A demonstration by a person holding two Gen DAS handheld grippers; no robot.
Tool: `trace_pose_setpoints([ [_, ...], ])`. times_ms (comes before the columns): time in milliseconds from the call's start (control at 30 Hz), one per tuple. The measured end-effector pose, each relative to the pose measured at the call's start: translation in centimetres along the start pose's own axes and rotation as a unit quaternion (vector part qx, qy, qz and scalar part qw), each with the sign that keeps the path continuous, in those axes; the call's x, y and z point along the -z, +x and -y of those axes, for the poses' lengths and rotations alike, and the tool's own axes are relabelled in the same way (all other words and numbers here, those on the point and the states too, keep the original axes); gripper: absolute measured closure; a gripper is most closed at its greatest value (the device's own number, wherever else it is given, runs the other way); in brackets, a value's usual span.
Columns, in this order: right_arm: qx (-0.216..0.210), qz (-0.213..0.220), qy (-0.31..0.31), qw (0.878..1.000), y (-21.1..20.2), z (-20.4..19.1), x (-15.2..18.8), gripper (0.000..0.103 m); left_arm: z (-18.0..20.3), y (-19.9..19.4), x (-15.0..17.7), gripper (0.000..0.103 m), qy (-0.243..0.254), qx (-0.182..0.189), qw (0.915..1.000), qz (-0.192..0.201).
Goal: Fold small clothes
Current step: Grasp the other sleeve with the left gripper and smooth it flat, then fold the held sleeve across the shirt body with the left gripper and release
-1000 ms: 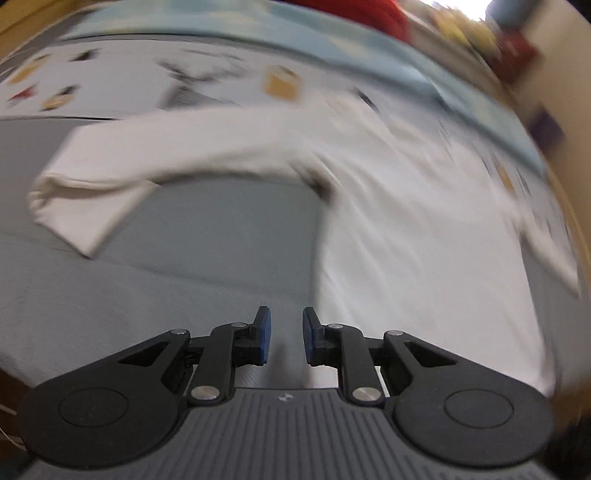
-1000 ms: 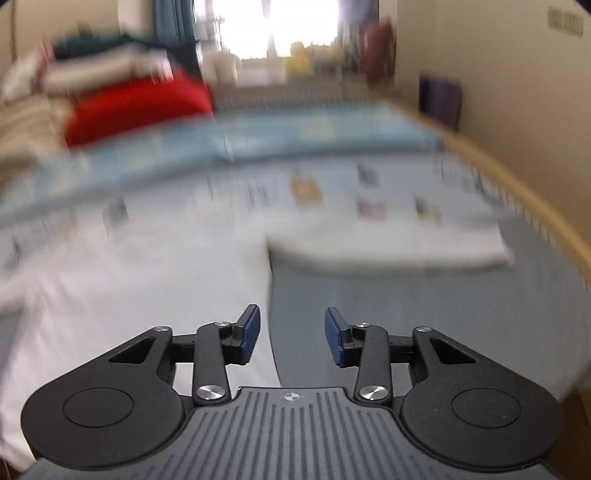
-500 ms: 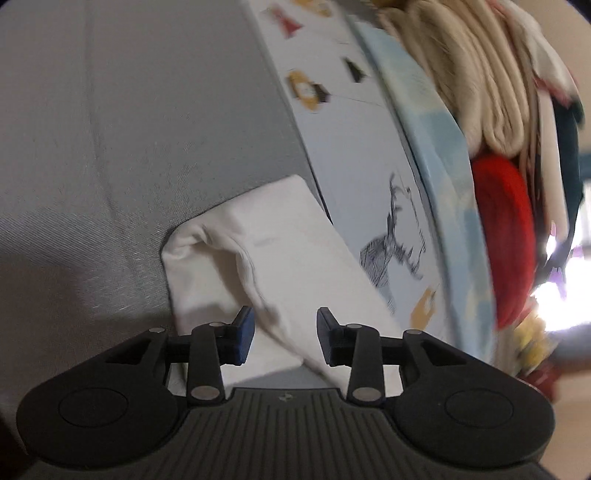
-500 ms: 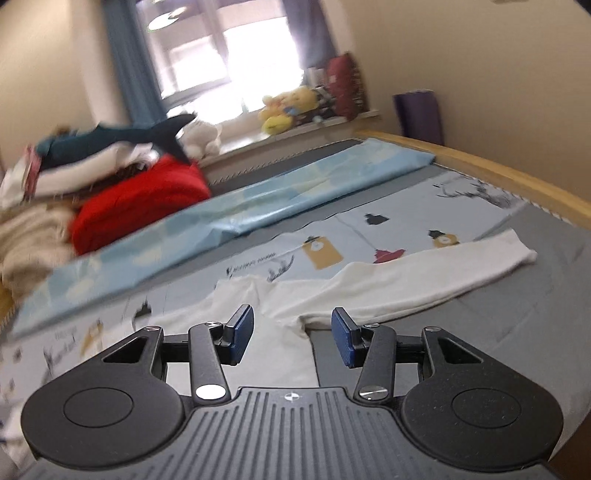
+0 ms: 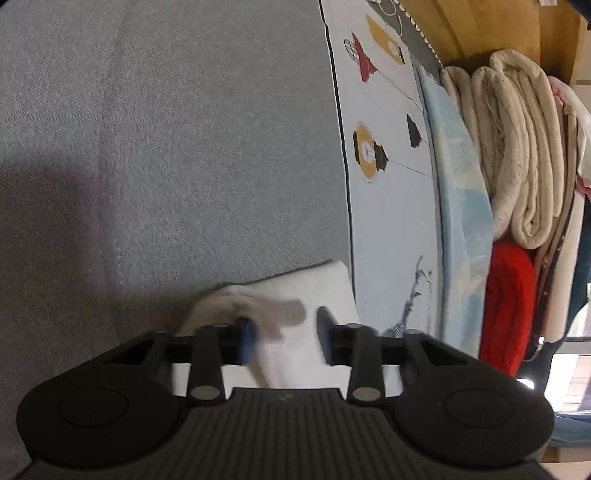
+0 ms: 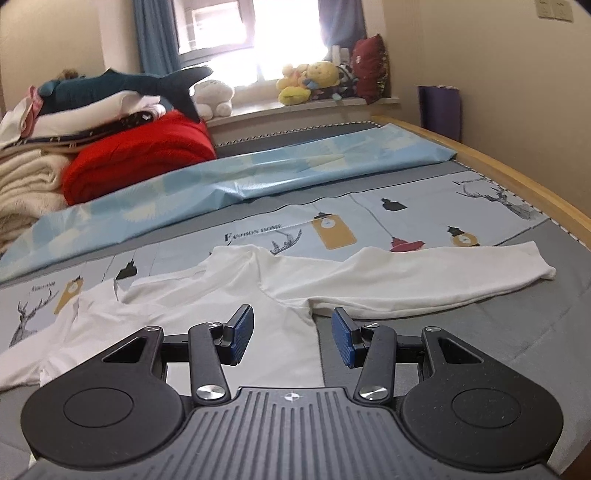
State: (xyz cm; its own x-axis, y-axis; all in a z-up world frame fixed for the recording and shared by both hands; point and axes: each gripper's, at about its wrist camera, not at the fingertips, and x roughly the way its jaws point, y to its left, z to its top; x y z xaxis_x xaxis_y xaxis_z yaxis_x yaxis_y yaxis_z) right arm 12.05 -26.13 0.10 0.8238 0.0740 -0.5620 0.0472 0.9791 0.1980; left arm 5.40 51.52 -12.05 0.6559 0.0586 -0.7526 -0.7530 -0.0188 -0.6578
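Your left gripper sits over the cuff of one white long-sleeved shirt. Its jaws have just been closing, cloth between them; whether the pads pinch it, I cannot tell. Your right gripper hangs half open, empty, above the shirt's armpit edge on the grey mattress. Beyond it: one printed sheet, one red blanket, one plush shark.

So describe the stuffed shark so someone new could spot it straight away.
Look at the stack of folded blankets left of the window. The shark lies across the very top, dark teal with a pale belly and a forked tail, the only fish-shaped thing there.
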Motion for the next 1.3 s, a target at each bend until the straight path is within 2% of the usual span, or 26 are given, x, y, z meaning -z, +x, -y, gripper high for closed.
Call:
trace_pose_setpoints([
  [33, -0.001, -0.002, -0.004, 1.000, 0.2, -0.3, 0.0, 0.054, 0.5, -0.4, 0.1, 0.099, 0.016, -0.008, 0.9998, 0.013],
  [100, -0.004, -0.005, -0.015, 1.000, 0.4, -1.0, 0.1, 0.054, 2.5, -1.8, 0.6, 0.099, 0.064, 0.005, 0.9969, 0.045],
  [133, -0.006, -0.005, -0.021, 1.000, 0.5, -1.3, 0.1, 0.054, 4.3, -3.2, 1.2, 0.099, 0.109, 0.033, 0.9910, 0.069],
  [167, -0.008, -0.006, -0.025, 1.000, 0.5, -1.5, 0.2, 0.054, 5.9, -4.5, 1.9, 0.099, 0.151, 0.064, 0.9825, 0.088],
  [233, -0.010, -0.007, -0.030, 0.999, 0.7, -1.8, 0.2, 0.054, 8.2, -7.7, 4.0, 0.099, 0.225, 0.128, 0.9570, 0.130],
  [267, -0.010, -0.007, -0.030, 0.999, 0.7, -1.9, 0.2, 0.054, 8.2, -8.7, 4.7, 0.096, 0.235, 0.147, 0.9511, 0.137],
  [300, -0.010, -0.008, -0.030, 0.999, 0.8, -1.9, 0.2, 0.054, 7.8, -9.0, 4.9, 0.095, 0.227, 0.150, 0.9529, 0.134],
  [333, -0.009, -0.008, -0.029, 0.999, 0.8, -2.0, 0.2, 0.054, 6.9, -8.7, 4.9, 0.095, 0.200, 0.135, 0.9629, 0.121],
  [400, -0.010, -0.009, -0.030, 0.999, 0.8, -2.0, 0.1, 0.054, 4.8, -7.1, 4.1, 0.089, 0.148, 0.080, 0.9824, 0.081],
  [433, -0.010, -0.009, -0.031, 0.999, 0.9, -2.0, 0.1, 0.054, 3.7, -6.0, 3.5, 0.082, 0.121, 0.050, 0.9898, 0.057],
  [467, -0.010, -0.009, -0.031, 0.999, 0.9, -2.0, 0.1, 0.054, 2.6, -5.1, 3.0, 0.075, 0.097, 0.023, 0.9944, 0.036],
  [533, -0.009, -0.010, -0.030, 0.999, 0.9, -2.0, 0.2, 0.054, 0.3, -3.9, 1.7, 0.069, 0.047, -0.009, 0.9987, 0.015],
  [633, -0.009, -0.009, -0.030, 0.999, 0.7, -1.9, 0.3, 0.054, -2.8, -3.5, -0.2, 0.060, -0.025, -0.031, 0.9990, 0.022],
  [833, -0.003, -0.011, -0.033, 0.999, 0.6, -1.7, 0.3, 0.054, -5.6, -3.3, -3.0, 0.058, -0.068, -0.031, 0.9943, 0.077],
  [900, -0.001, -0.011, -0.032, 0.999, 0.6, -1.5, 0.3, 0.054, -5.7, -3.2, -3.5, 0.058, -0.068, -0.023, 0.9934, 0.090],
  [1000, 0.000, -0.012, -0.032, 0.999, 0.7, -1.3, 0.4, 0.054, -5.1, -2.8, -4.0, 0.060, -0.040, -0.026, 0.9923, 0.115],
  [1033, 0.001, -0.012, -0.032, 0.999, 0.7, -1.3, 0.4, 0.054, -4.9, -2.7, -4.3, 0.065, -0.031, -0.027, 0.9920, 0.120],
  [1067, 0.001, -0.013, -0.032, 0.999, 0.8, -1.3, 0.4, 0.054, -4.4, -2.6, -4.0, 0.084, -0.022, -0.029, 0.9917, 0.123],
  [1100, 0.001, -0.014, -0.032, 0.999, 0.8, -1.2, 0.4, 0.054, -4.0, -2.6, -4.2, 0.095, -0.011, -0.034, 0.9918, 0.123],
  [1133, 0.001, -0.014, -0.033, 0.999, 0.8, -1.2, 0.4, 0.054, -3.9, -2.5, -4.2, 0.100, 0.004, -0.039, 0.9919, 0.121],
  [1167, 0.001, -0.014, -0.034, 0.999, 0.8, -1.2, 0.4, 0.054, -3.2, -2.7, -4.0, 0.100, 0.013, -0.045, 0.9905, 0.130],
  [1233, 0.001, -0.014, -0.038, 0.999, 0.9, -1.2, 0.4, 0.054, -2.3, -4.5, -3.2, 0.100, 0.052, -0.065, 0.9809, 0.176],
  [1300, 0.002, -0.015, -0.039, 0.999, 1.1, -1.1, 0.4, 0.054, -1.4, -4.9, -2.9, 0.099, 0.062, -0.063, 0.9787, 0.185],
])
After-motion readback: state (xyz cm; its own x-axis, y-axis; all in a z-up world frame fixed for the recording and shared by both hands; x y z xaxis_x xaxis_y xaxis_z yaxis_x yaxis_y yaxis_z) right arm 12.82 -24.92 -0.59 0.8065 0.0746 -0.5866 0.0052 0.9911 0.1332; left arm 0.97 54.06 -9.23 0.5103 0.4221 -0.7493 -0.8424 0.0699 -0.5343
